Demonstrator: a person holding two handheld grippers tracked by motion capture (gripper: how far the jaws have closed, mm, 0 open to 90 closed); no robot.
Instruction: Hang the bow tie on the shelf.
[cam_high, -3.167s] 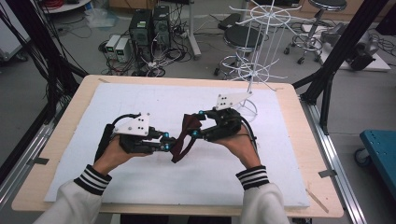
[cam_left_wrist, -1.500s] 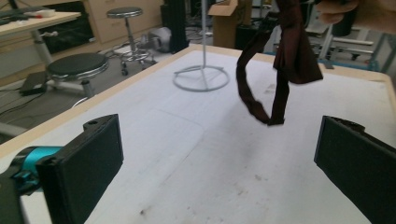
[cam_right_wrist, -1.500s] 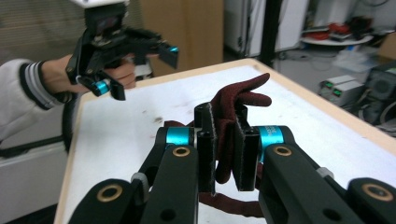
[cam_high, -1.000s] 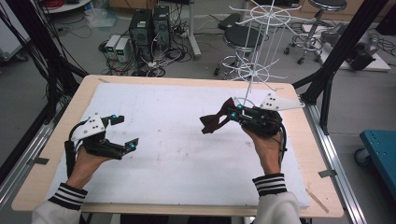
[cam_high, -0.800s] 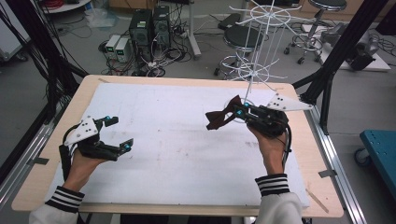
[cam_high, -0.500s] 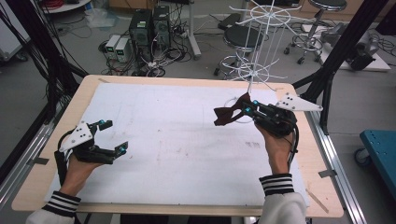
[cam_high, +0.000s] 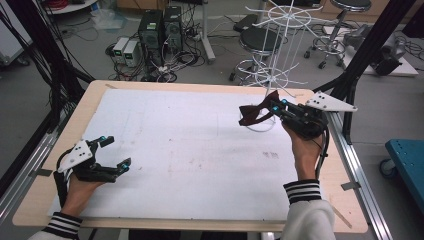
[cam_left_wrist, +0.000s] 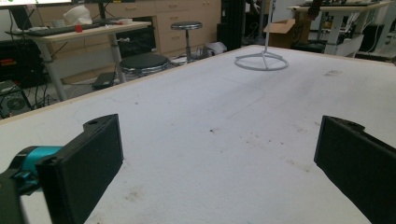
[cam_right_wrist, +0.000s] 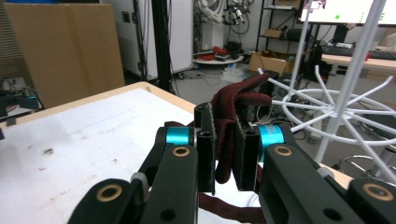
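Note:
A dark red cloth hangs in the air at the table's far right, and my right gripper is shut on it. In the right gripper view the cloth is pinched between the two black jaws and folds over their tips. A white wire rack stands just behind it, its ring base on the table; its arms spread close to the right of the jaws. My left gripper rests open near the table's front left edge, with nothing between its fingers.
The white mat covers most of the wooden table. In the left gripper view the rack's ring base lies far across the mat. Stools, computers and cables stand on the floor beyond the far edge.
The right gripper has carried the cloth rightward and farther back, up to the wire rack. The left gripper let go of the cloth, opened and drew back to the front left.

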